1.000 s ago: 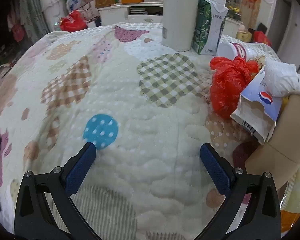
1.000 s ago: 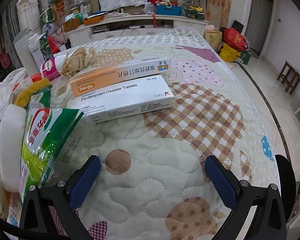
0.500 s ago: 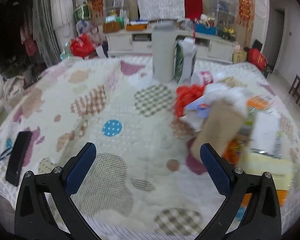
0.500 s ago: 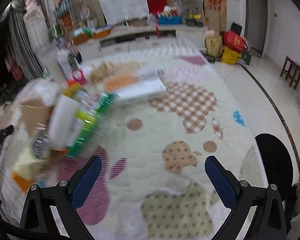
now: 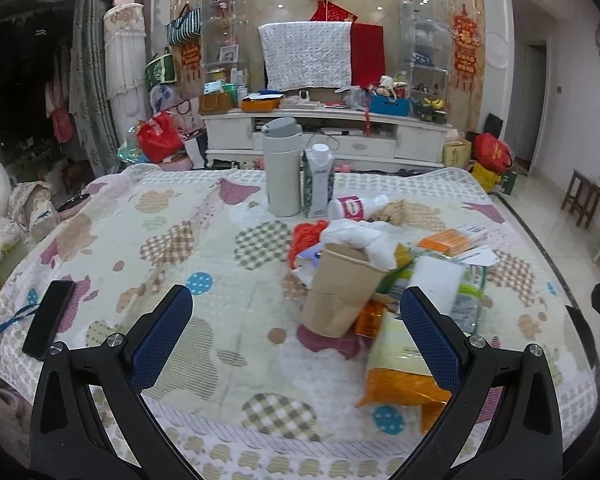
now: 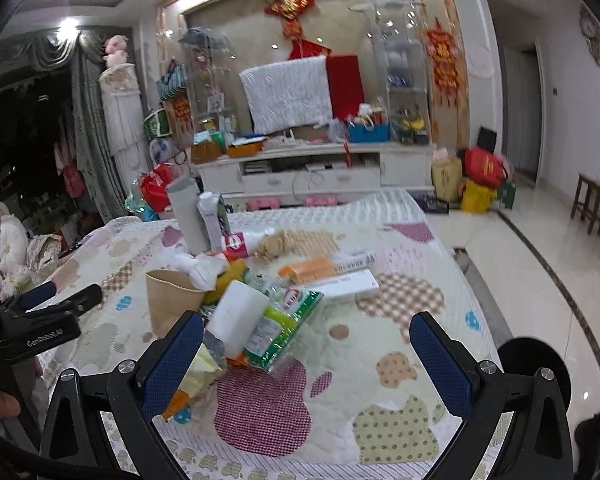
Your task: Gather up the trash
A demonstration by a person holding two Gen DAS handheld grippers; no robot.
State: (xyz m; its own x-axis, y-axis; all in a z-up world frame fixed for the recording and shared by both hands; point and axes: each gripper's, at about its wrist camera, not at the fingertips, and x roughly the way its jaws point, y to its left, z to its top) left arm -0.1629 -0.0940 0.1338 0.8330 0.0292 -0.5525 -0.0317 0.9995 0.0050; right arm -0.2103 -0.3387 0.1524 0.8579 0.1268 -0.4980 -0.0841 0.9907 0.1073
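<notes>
- Your left tool (image 5: 296, 332): wide open, empty, above quilted counter (image 5: 204, 240).
- Your right tool (image 6: 306, 354): wide open, empty.
- Trash pile w/ paper cup (image 5: 340, 288) just ahead.

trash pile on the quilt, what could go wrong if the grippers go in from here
The brown paper cup leans in the pile with white tissue stuffed in its mouth; a nudge could tip it and spill that. The tall white flask and green carton stand upright just behind the trash, so a sweep might topple them. The black phone lying near the quilt's edge could be mistaken for trash.
</notes>
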